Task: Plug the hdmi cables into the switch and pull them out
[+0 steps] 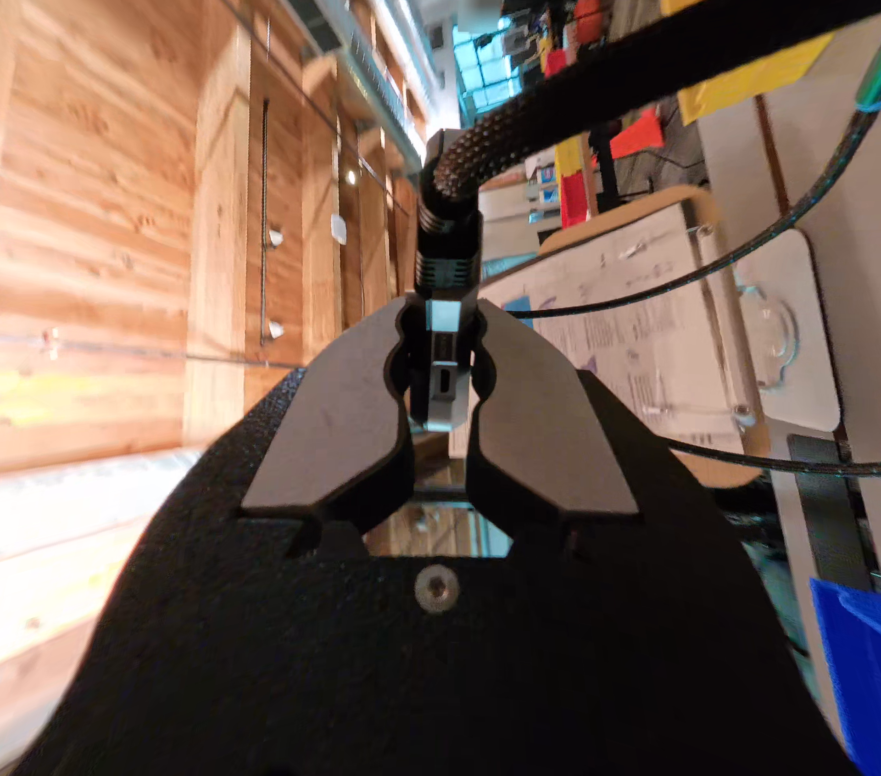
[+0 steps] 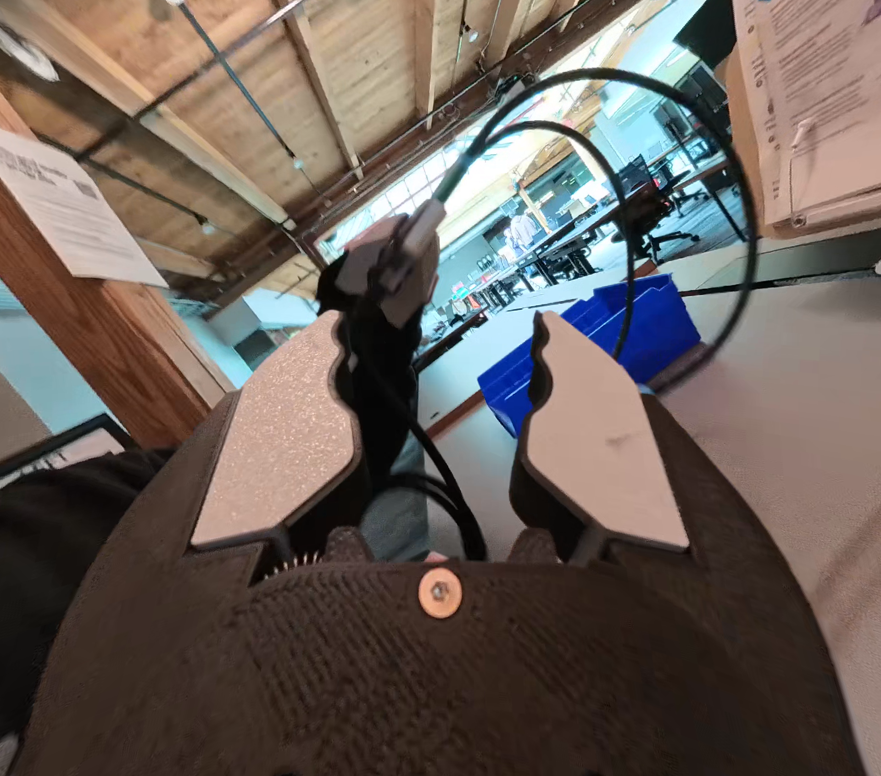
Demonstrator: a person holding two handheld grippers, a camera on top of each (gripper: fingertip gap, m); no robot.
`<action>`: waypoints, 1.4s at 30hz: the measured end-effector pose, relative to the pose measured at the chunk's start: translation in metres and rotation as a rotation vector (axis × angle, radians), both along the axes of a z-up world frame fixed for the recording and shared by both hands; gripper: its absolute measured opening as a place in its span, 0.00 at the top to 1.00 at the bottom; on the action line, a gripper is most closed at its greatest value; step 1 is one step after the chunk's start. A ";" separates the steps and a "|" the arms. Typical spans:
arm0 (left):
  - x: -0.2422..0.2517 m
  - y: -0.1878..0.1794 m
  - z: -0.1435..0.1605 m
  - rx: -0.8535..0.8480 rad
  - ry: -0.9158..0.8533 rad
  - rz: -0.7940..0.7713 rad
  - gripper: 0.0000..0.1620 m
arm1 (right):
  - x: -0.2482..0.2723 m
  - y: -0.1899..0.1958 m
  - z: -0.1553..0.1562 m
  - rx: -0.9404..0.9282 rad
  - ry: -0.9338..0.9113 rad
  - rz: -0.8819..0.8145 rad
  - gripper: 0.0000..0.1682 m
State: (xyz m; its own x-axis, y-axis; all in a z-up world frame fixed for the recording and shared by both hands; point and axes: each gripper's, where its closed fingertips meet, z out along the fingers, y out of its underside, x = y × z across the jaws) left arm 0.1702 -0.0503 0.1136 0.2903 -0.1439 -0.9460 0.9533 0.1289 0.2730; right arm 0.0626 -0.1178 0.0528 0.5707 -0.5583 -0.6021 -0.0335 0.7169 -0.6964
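Silver-grey metal marks the HDMI switch (image 1: 441,371), a small box pinched between the fingers of the left gripper (image 1: 438,352) and held up in the air, well clear of the table. A thick braided black HDMI cable (image 1: 548,109) is seated in its far end through a ribbed black plug (image 1: 445,247), and at least one free port shows on the edge facing the camera. In the right wrist view the same switch (image 2: 405,271) sits ahead of the right gripper (image 2: 438,364), with a thinner black cable (image 2: 619,162) on a pale connector looping away over the blue bin (image 2: 619,324).

The step in hand seems to be pulling a plug out. To do it well, the left grip should stay firm on the switch body, and the right should take the plug by its housing rather than the cord, then draw straight along the port axis without rocking.

As for the right gripper, its fingers stand well apart and hold nothing; whether the left finger brushes the dark cable beside it I cannot tell.
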 end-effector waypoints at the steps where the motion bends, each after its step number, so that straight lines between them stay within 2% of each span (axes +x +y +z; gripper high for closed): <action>1: -0.012 -0.006 -0.012 0.017 -0.047 -0.024 0.88 | 0.005 0.000 -0.003 0.027 0.012 -0.005 0.59; 5: -0.051 -0.026 -0.051 0.051 -0.178 -0.123 0.87 | 0.019 0.018 -0.020 0.048 0.056 0.102 0.63; 8: -0.071 -0.032 -0.063 0.047 -0.175 -0.210 0.88 | 0.018 0.033 -0.023 0.043 0.025 0.208 0.68; 10: -0.078 -0.033 -0.070 0.053 -0.210 -0.246 0.88 | 0.012 0.039 -0.019 0.043 -0.040 0.273 0.84; 14: -0.076 -0.035 -0.080 0.075 -0.265 -0.262 0.87 | 0.017 0.039 -0.031 -0.031 -0.029 0.262 0.85; 16: -0.065 -0.038 -0.084 0.089 -0.254 -0.226 0.87 | 0.027 0.036 -0.034 0.021 -0.015 0.224 0.85; 19: -0.026 -0.040 -0.075 0.102 -0.094 -0.074 0.80 | 0.037 0.026 -0.037 0.122 -0.024 0.171 0.86; 21: 0.014 -0.031 -0.069 0.139 0.122 0.085 0.75 | 0.041 0.012 -0.040 0.198 -0.021 0.096 0.87; 23: 0.051 -0.010 -0.065 0.155 0.471 0.278 0.75 | 0.046 -0.005 -0.044 0.255 -0.005 -0.019 0.87; 25: 0.058 0.015 -0.067 0.136 0.912 0.388 0.75 | 0.049 -0.019 -0.049 0.309 0.009 -0.110 0.87; 27: 0.022 0.027 -0.079 0.178 1.311 0.308 0.74 | 0.051 -0.030 -0.052 0.403 -0.004 -0.166 0.87; 28: -0.002 0.027 -0.084 0.193 1.432 0.219 0.73 | 0.052 -0.032 -0.052 0.454 -0.019 -0.178 0.88; 29: -0.021 0.025 -0.089 0.185 1.498 0.142 0.74 | 0.052 -0.033 -0.052 0.498 -0.028 -0.190 0.88; 31: -0.040 0.016 -0.100 0.065 1.545 0.061 0.78 | 0.055 -0.026 -0.052 0.543 -0.027 -0.211 0.88; 33: -0.042 0.006 -0.114 -0.083 1.587 0.025 0.83 | 0.054 -0.014 -0.050 0.581 -0.023 -0.214 0.88; 36: -0.039 -0.005 -0.129 -0.191 1.560 -0.043 0.84 | 0.051 0.006 -0.042 0.604 -0.021 -0.160 0.88; 40: -0.046 -0.003 -0.120 -0.221 1.488 -0.255 0.90 | 0.049 0.020 -0.038 0.584 -0.007 -0.129 0.88; 42: -0.048 -0.002 -0.121 -0.208 1.451 -0.300 0.91 | 0.050 0.021 -0.040 0.614 0.001 -0.111 0.88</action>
